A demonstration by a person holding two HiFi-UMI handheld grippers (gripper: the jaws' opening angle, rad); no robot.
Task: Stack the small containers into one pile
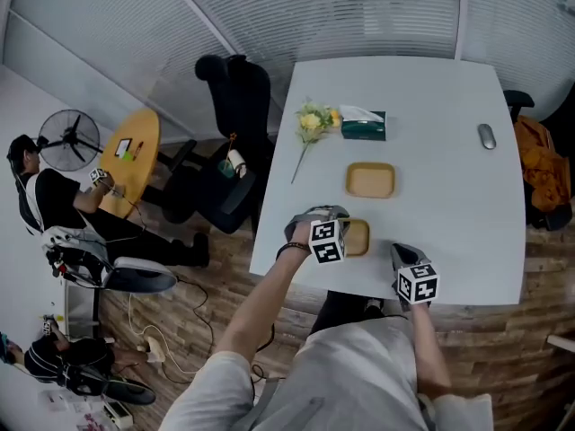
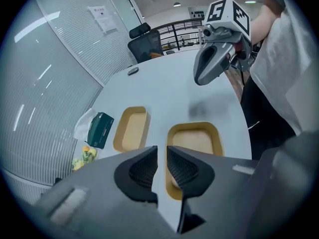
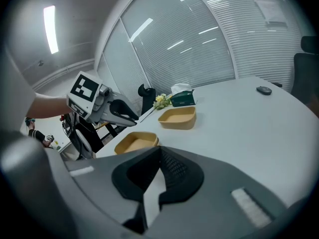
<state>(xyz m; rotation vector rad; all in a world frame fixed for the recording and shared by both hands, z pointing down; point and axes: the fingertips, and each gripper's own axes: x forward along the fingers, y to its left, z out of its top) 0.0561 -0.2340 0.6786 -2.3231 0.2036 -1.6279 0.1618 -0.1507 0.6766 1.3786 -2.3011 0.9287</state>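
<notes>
Fingers (image 2: 141, 172) of left gripper (image 2: 162, 151) are hanging barely parted, empty, above near tray (image 2: 197, 143); right gripper (image 3: 159, 156) is pinching closed on nothing; far tray (image 2: 130, 128) is sitting apart.

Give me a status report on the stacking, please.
Left gripper barely open, right gripper shut, both empty. Near tray and far tray apart, unstacked. Nothing between them.

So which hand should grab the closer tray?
Probably the left gripper: it hovers right over the near container. The right gripper sits off to the side.
</notes>
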